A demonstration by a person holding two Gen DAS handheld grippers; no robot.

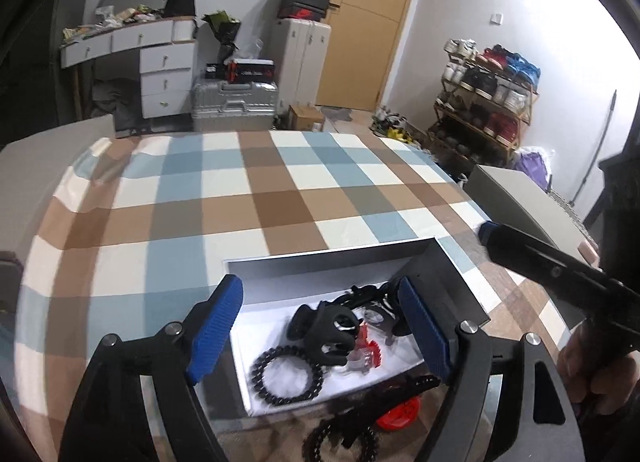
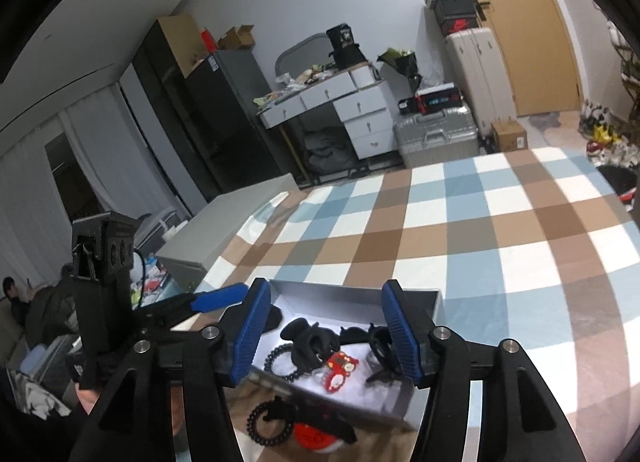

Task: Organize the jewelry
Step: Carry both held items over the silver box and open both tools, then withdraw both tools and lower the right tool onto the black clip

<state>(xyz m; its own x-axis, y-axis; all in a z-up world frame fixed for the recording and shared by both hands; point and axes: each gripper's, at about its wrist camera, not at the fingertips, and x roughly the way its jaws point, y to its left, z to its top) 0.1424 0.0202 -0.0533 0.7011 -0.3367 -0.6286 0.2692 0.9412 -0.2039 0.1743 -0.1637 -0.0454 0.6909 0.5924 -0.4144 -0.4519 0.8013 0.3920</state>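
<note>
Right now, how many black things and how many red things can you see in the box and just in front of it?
In the box:
Black hair claw: 1
Black bead bracelet: 1
Red clip: 1
Black pieces at the back: tangled, cannot count

In front of the box:
Black coil hair tie: 1
Black long clip: 1
Red round thing: 1

Black: 4
Red: 2
Total: 6 clear things

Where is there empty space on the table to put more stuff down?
The checked tablecloth beyond the grey box lies bare to its far edge. Inside the box it is crowded: black claw clip, bead bracelet, red clip.
</note>
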